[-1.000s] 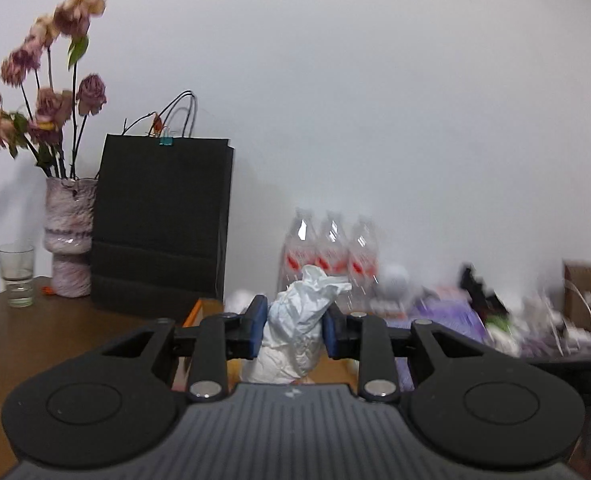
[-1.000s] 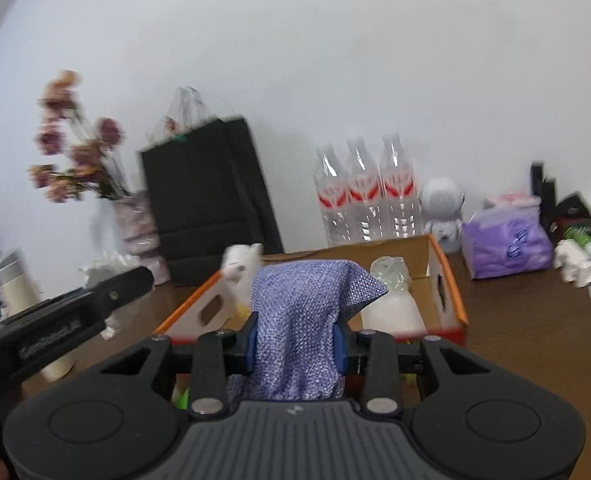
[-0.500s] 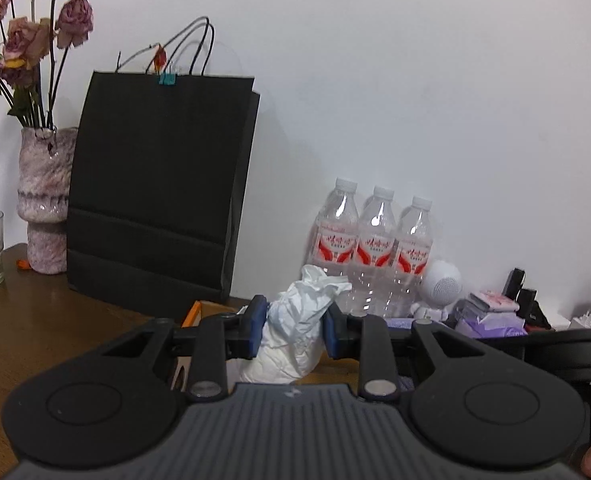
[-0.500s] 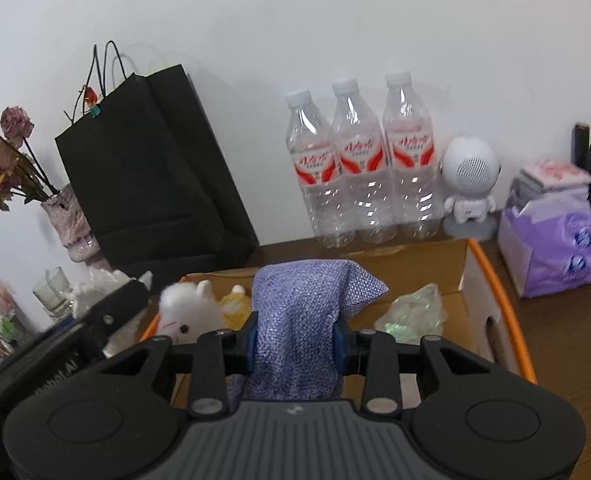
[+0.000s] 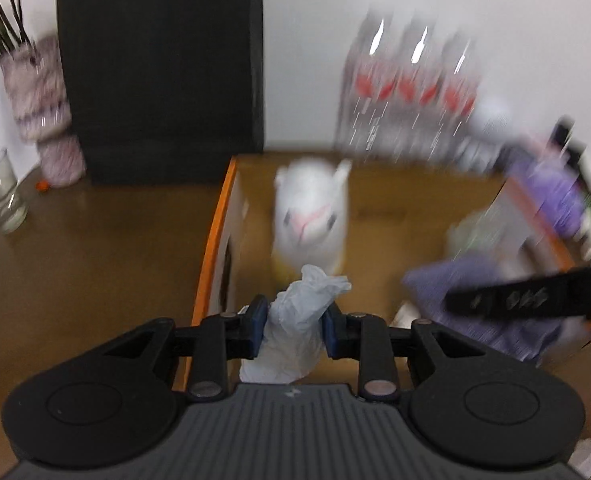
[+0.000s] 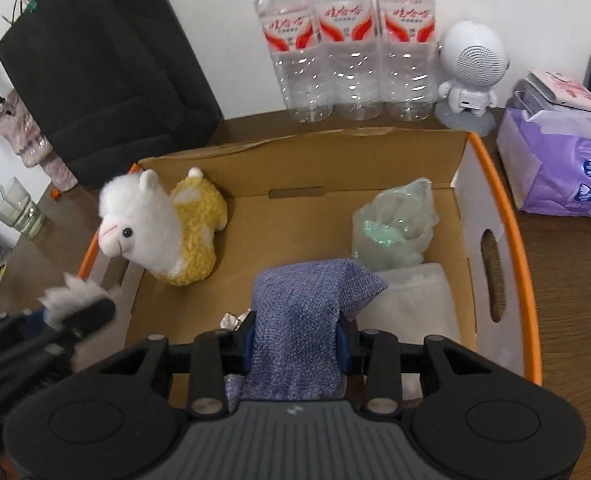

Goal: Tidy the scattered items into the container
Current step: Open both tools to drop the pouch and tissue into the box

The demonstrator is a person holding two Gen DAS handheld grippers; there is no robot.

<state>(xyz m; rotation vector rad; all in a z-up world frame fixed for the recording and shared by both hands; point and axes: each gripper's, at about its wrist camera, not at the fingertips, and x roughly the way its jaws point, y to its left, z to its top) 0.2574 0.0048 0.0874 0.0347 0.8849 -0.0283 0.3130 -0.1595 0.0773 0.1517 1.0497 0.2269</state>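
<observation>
Since the left-wrist shot is smeared with blur, only the near stuff reads well: the left gripper (image 5: 293,330) is pinching a white wad (image 5: 295,332), which sticks up between the pads and hangs right over the box (image 5: 211,240), close to its left wall. The alpaca (image 5: 309,220) sits just beyond it. Everything at the right edge is mush.

From the right wrist it's sharp: the right gripper (image 6: 295,336) has a purple cloth (image 6: 303,316) between its pads, its jaws having just eased apart a little. The cloth hangs above the box floor, with a white towel (image 6: 419,304) directly below and right. What's under the cloth is hidden.
</observation>
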